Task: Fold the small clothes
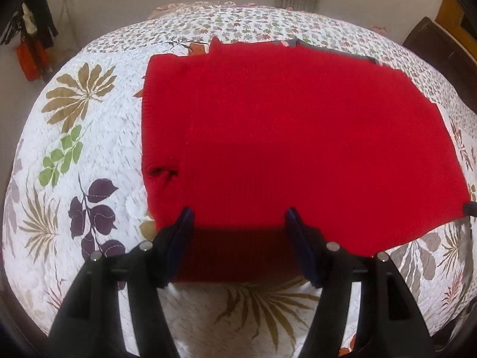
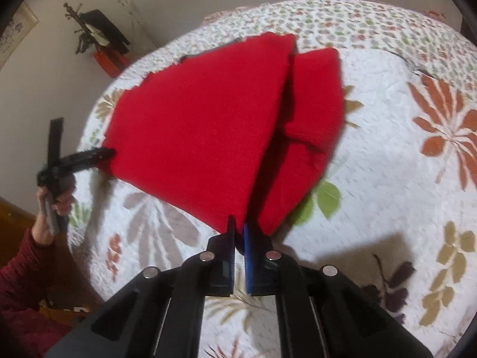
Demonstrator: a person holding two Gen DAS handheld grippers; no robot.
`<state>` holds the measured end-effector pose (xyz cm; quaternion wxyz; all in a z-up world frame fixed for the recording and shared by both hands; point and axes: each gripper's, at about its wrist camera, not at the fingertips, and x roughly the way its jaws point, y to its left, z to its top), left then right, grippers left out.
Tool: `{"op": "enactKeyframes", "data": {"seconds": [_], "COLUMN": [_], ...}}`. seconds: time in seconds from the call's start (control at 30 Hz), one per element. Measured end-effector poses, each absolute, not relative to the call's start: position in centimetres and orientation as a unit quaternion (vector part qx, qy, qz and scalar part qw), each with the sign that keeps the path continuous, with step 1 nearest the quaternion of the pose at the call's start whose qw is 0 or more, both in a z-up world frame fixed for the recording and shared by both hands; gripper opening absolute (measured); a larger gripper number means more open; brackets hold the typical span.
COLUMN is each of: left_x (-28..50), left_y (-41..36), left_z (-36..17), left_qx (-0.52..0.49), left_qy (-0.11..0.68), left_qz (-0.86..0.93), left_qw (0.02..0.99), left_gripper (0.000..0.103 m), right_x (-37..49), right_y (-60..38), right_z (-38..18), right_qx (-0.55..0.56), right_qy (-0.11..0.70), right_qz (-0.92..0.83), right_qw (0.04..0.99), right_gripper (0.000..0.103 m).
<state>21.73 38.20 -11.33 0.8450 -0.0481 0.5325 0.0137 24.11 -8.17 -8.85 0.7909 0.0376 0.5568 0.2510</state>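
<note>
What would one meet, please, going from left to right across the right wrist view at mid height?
Hand holding the left gripper → large red flap → smaller red fold → orange flower on the quilt.

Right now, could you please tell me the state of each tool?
Left tool: open, its fingers straddling the red garment's near edge.
Right tool: shut on the red garment's corner.

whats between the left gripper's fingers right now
The near edge of the red garment spans the gap between the open left gripper fingers, with the quilt nearer the camera. The left wrist view shows it.
</note>
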Motion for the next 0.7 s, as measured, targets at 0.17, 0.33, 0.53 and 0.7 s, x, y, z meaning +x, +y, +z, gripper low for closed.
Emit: {"op": "enactKeyframes", "data": {"seconds": [0.17,0.33,0.53,0.7], "left_x": [22.4,22.0,22.0,24.2], "left_y": [38.7,38.5,39.1,39.1], "left_z": [-12.6,-13.1,-10.2,-7.4], "left_qx": [-0.055,-0.050,-0.073,-0.088], "left_qy": [0.544,0.538,0.529,0.503], "left_qz": [0.005,0.003,-0.013,-0.010], "left_qw": [0.837,0.842,0.845,0.860], "left_gripper": [0.065,0.066,0.068,0.073], "right_x": [24.3,24.3,26.1,31.0], "right_y": [-8.9,-9.1,-9.0,-7.2], "right_z": [-12.2,-11.8,-7.0,-5.7], "right_qx": [0.044,0.050,0.045,0.047], "right_qy": [0.584,0.579,0.534,0.526], "right_qz": [0.233,0.241,0.240,0.235], "right_qw": [0.777,0.777,0.809,0.816], "right_gripper": [0.005,0.010,0.030,0.030]}}
